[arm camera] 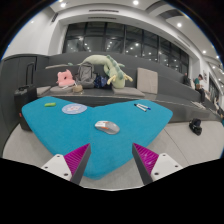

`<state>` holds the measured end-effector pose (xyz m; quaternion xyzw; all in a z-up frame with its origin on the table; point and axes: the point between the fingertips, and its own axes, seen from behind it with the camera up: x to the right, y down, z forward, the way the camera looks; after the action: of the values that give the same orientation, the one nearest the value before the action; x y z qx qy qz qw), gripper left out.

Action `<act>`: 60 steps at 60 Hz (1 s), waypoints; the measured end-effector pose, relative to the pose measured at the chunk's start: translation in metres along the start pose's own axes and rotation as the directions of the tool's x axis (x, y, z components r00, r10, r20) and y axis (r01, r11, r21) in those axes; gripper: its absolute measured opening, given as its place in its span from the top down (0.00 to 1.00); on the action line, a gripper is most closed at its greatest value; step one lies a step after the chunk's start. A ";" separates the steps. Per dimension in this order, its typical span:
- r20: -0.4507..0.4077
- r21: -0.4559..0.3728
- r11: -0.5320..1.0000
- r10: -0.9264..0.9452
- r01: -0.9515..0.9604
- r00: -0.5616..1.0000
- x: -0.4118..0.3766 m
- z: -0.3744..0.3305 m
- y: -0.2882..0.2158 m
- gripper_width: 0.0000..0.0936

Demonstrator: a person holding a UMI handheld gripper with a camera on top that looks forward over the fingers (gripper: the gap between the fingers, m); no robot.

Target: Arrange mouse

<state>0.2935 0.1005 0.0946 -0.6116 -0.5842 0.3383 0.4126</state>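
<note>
My gripper (113, 158) is spread wide and holds nothing. The grey mouse (107, 126) lies on the teal mat (60, 130) just ahead of my fingers. I judge I should come in low, centred, and straddle its sides before closing.

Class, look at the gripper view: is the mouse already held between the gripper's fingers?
No: the mouse lies on the teal mat, ahead of the open gripper, untouched by either finger.
</note>
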 end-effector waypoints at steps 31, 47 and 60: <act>0.054 -0.028 0.999 0.024 -0.023 0.998 0.012 0.135 -0.007 0.09; 0.061 -0.087 0.996 -0.020 0.025 0.998 0.001 0.203 -0.002 0.09; 0.063 -0.140 0.990 -0.004 0.013 0.998 -0.005 0.247 -0.008 0.09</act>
<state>0.0686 0.1225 -0.0046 -0.6260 -0.6217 0.3134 0.3513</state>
